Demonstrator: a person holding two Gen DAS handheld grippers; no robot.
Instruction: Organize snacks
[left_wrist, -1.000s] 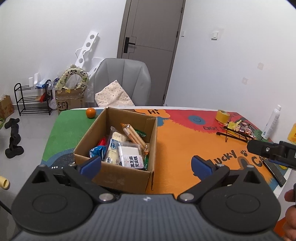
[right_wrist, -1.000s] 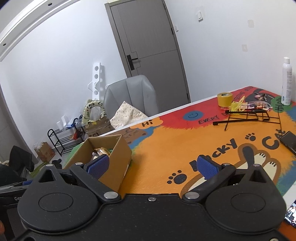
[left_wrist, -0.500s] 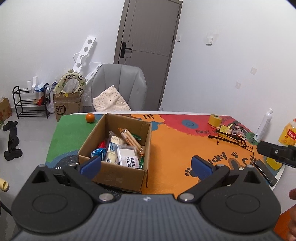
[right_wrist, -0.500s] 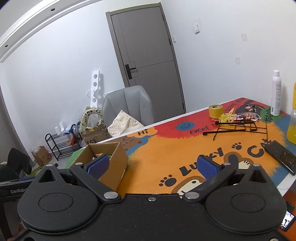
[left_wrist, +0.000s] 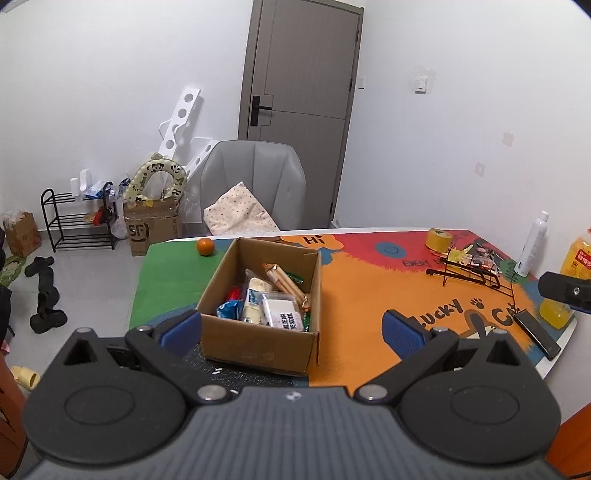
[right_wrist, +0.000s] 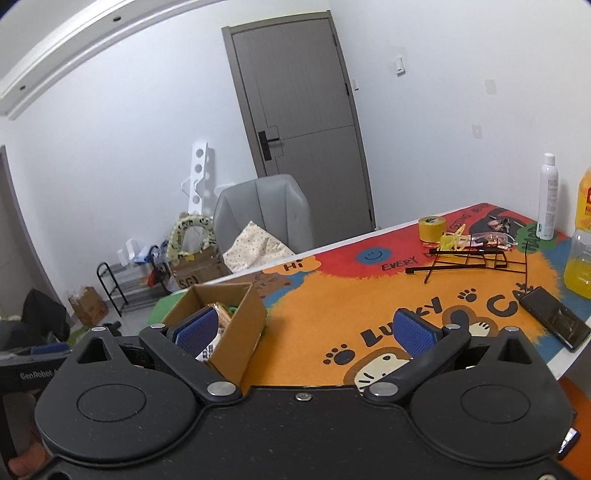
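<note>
Filling the bottom of the left wrist view, the left gripper has its jaws spread wide and holds nothing. At frame centre the cardboard box stands open on the colourful table mat, with snack packets piled inside it. Bare orange mat stretches right of the box toward the wire rack in the right part of the frame; the table's right edge curves away at lower right by a phone. An orange sits near the far edge, above the box.

Across the bottom of the right wrist view, the right gripper is likewise spread apart and empty. The box sits at lower left, partly behind the left pad, with a few wrappers showing. Open mat fills the centre; the rack, a tape roll and two bottles crowd the upper right.
</note>
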